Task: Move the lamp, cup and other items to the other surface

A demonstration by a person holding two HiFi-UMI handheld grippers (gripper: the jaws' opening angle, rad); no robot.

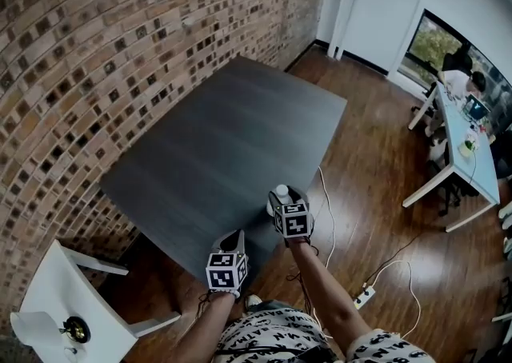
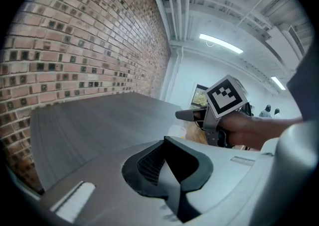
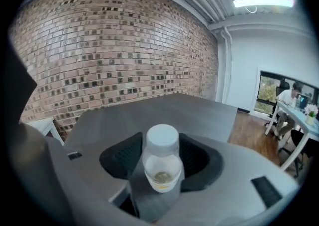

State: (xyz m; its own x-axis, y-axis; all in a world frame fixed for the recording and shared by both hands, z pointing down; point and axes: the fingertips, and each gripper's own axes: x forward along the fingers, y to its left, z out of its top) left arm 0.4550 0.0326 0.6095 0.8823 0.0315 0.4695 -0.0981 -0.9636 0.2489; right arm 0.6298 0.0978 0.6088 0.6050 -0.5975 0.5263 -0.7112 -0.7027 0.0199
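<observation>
A small clear bottle with a white cap and a little yellowish content is upright at the near edge of the dark grey table. My right gripper is shut on the bottle, one jaw on each side of it. My left gripper hangs a little lower and to the left, over the table's near corner. In the left gripper view its jaws meet with nothing between them, and the right gripper's marker cube shows ahead to the right.
A brick wall runs along the table's left side. A white side table at lower left carries a small round yellow-and-black item. Cables and a power strip lie on the wood floor. A white desk with people stands far right.
</observation>
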